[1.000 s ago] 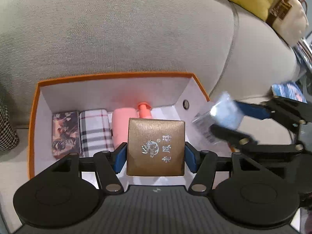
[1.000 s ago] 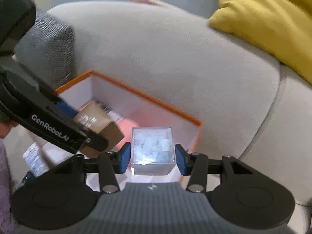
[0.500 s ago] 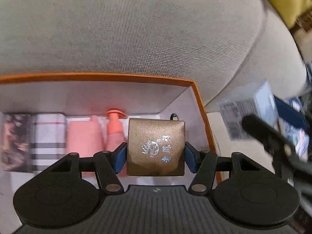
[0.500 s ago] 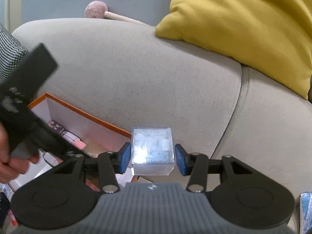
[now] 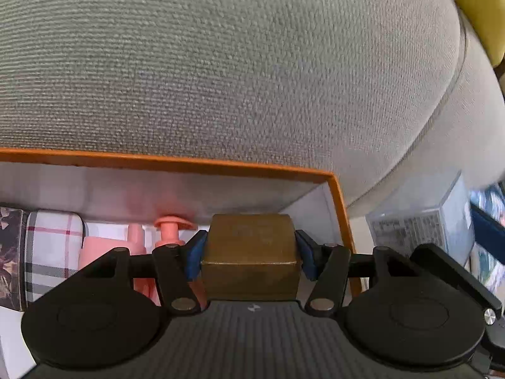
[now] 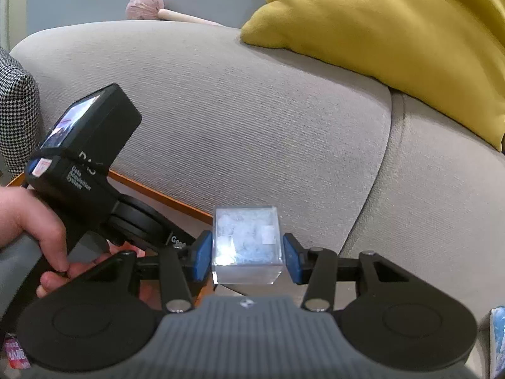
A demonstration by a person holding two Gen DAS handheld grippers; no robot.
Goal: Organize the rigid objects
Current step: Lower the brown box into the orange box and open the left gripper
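My left gripper is shut on a gold-brown box and holds it low inside the right end of an orange-rimmed white storage box. In the box lie a dark patterned case, a plaid case and pink pump bottles. My right gripper is shut on a clear cube box with pale blue contents, held outside the storage box's right wall. That cube also shows at the right of the left wrist view. The storage box rim shows in the right wrist view.
The storage box sits on a grey sofa against its back cushion. A yellow pillow lies on the sofa at the right. A houndstooth cushion is at the left. A pink-headed wooden stick rests behind the sofa back.
My left gripper has gone lower and further right into the storage box with the gold box, tilting it forward. My right gripper has drawn back to the right, out of the box, with the cube.
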